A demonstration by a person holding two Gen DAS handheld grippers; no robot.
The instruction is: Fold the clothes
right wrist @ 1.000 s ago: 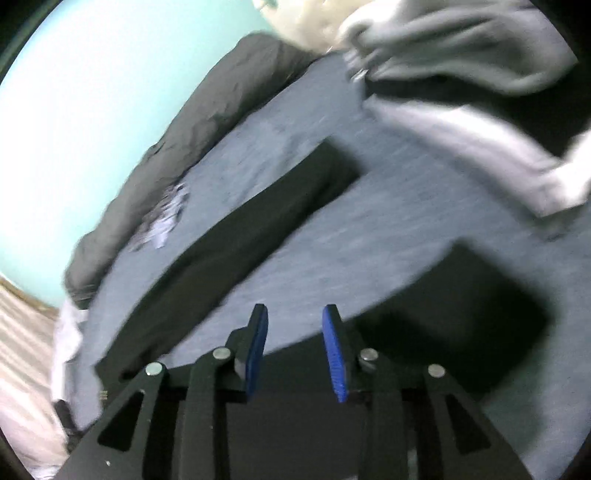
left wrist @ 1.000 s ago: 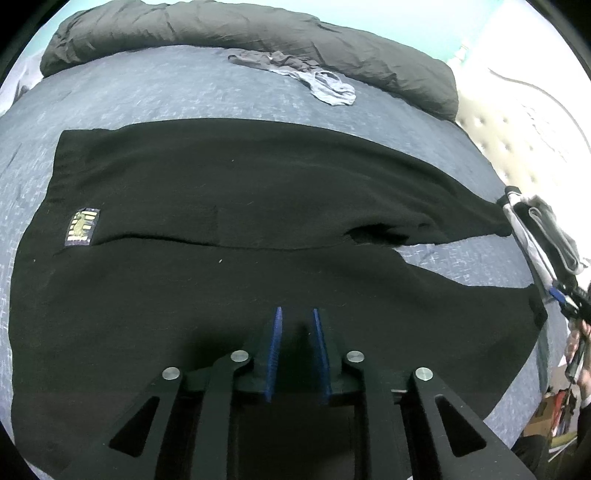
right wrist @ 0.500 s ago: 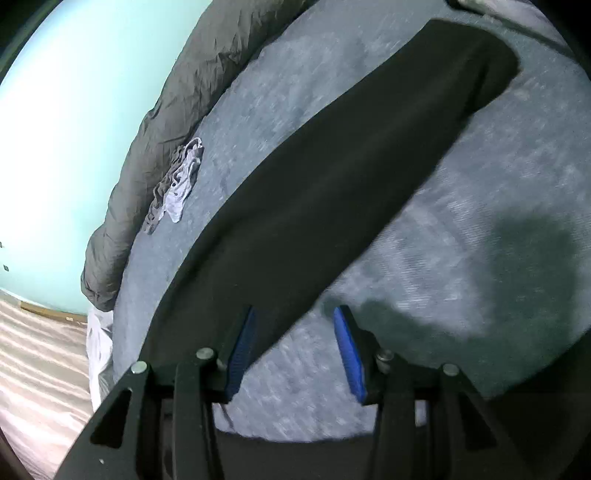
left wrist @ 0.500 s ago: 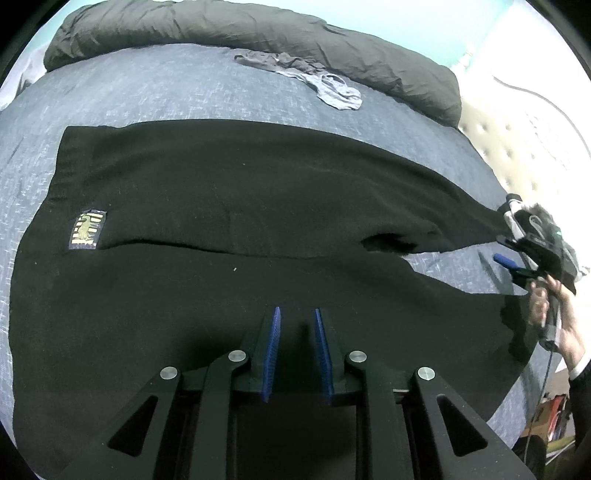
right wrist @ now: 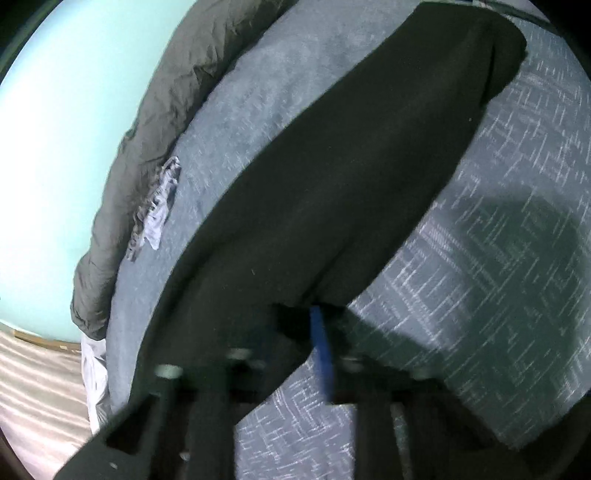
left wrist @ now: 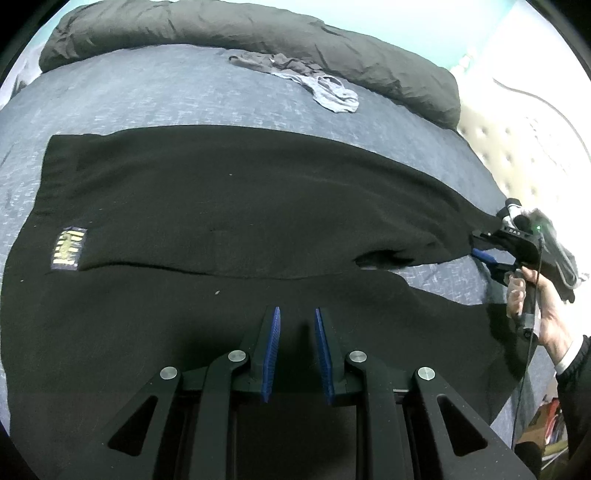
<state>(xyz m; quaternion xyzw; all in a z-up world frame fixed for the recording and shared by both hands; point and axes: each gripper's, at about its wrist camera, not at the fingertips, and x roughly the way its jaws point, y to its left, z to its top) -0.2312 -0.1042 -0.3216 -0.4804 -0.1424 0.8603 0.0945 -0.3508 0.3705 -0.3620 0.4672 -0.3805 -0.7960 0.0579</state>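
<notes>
Black trousers point(left wrist: 221, 206) with a yellow label point(left wrist: 68, 249) lie spread flat on the blue-grey bed point(left wrist: 147, 85). My left gripper point(left wrist: 295, 321) sits over their near edge. Its blue pads stand a narrow gap apart with dark fabric between them. My right gripper point(left wrist: 480, 251), held by a person's hand point(left wrist: 535, 302), is at the far leg's edge near its end. In the right wrist view the jaws of the right gripper point(right wrist: 310, 314) are closing on that edge of the trousers point(right wrist: 351, 177). One blue pad shows; fabric hides the other finger. That view is blurred.
A rolled dark duvet point(left wrist: 258, 33) lines the far side of the bed, with a small grey garment point(left wrist: 325, 92) in front of it. A pale padded headboard point(left wrist: 517, 147) rises at the right. The duvet point(right wrist: 155, 122) and grey garment point(right wrist: 159, 206) also show from the right wrist.
The right gripper came down from near the clothes pile to the trouser leg, and its jaws went from wide apart to closed on the leg's edge. The left gripper stayed put.
</notes>
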